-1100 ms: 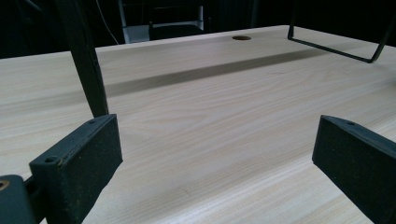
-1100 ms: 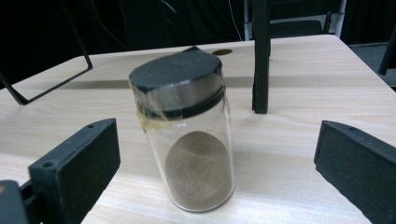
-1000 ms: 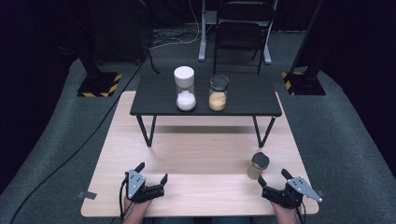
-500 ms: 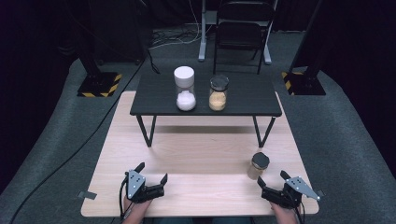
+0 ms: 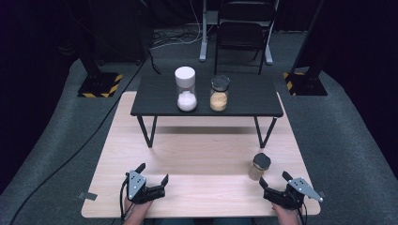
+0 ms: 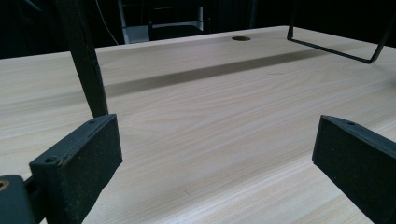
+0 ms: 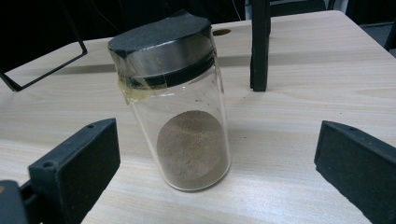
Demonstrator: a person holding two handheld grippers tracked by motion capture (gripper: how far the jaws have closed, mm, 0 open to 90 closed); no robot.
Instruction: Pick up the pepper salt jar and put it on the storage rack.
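A small glass jar (image 5: pixel 258 166) with a black lid and brown powder stands on the light wooden table (image 5: pixel 202 154) at the front right. In the right gripper view the same jar (image 7: pixel 180 107) rises just ahead of the two black jaws, apart from both. My right gripper (image 5: pixel 278 185) is open and sits just in front of it near the table's front edge. My left gripper (image 5: pixel 152 174) rests open at the front left with nothing between its jaws; its own view looks across bare wood (image 6: pixel 210 121).
A low black table (image 5: pixel 206 96) stands on the far half of the wooden table. On it are a tall jar with a white lid and white powder (image 5: pixel 186 89) and a jar of tan powder (image 5: pixel 219 93). Its thin legs (image 5: pixel 146 131) straddle the wood. A chair (image 5: pixel 241 33) stands behind.
The right gripper has shifted slightly back and left near the small jar. The left gripper and the jars have not moved.
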